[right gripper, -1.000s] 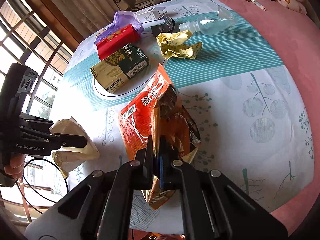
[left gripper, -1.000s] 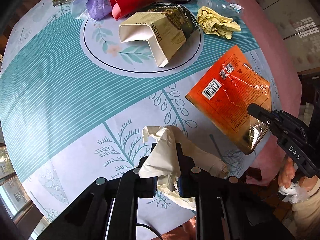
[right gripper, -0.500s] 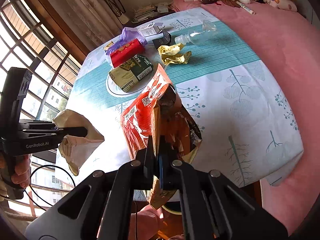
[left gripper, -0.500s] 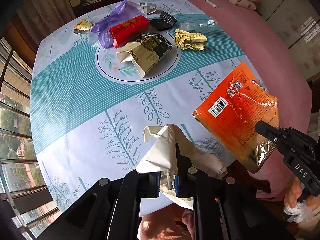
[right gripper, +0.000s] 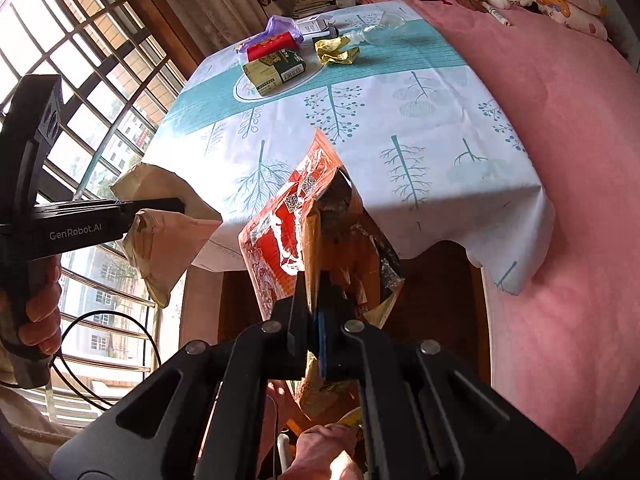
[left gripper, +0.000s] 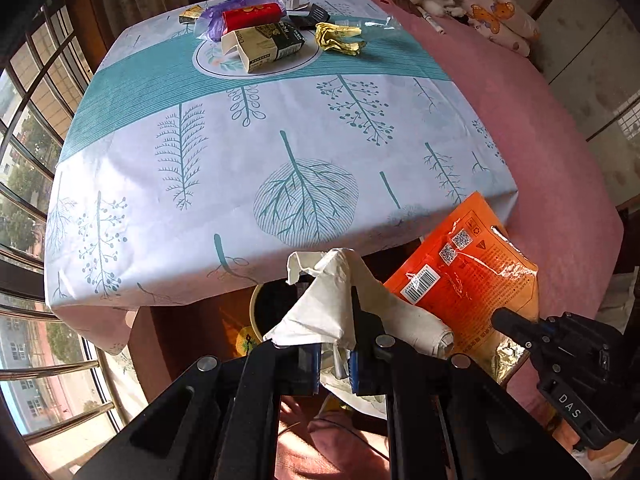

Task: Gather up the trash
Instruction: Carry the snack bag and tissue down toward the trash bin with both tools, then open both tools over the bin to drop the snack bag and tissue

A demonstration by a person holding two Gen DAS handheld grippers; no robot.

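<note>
My left gripper (left gripper: 335, 350) is shut on a crumpled beige paper bag (left gripper: 340, 304), held off the table's near edge above a dark round bin (left gripper: 276, 304). In the right wrist view the same bag (right gripper: 164, 236) hangs from the left gripper (right gripper: 176, 206) at the left. My right gripper (right gripper: 314, 312) is shut on an orange foil snack packet (right gripper: 316, 224), also past the table's front edge; the packet (left gripper: 464, 276) shows at lower right in the left wrist view. More trash lies at the table's far end: a carton (left gripper: 264, 42), a red box (left gripper: 250, 16), yellow crumpled paper (left gripper: 338, 38).
The table (left gripper: 280, 140) wears a white and teal tree-print cloth over a pink one. A purple plastic bag (left gripper: 228, 12), a clear bottle (right gripper: 372, 32) and a black packet (left gripper: 312, 14) lie at the far end. Barred windows (right gripper: 100, 80) run along the left. Soft toys (left gripper: 496, 16) lie behind.
Both grippers drew back from over the table to beyond its near edge, carrying the paper bag and the orange packet. The bin below came into view.
</note>
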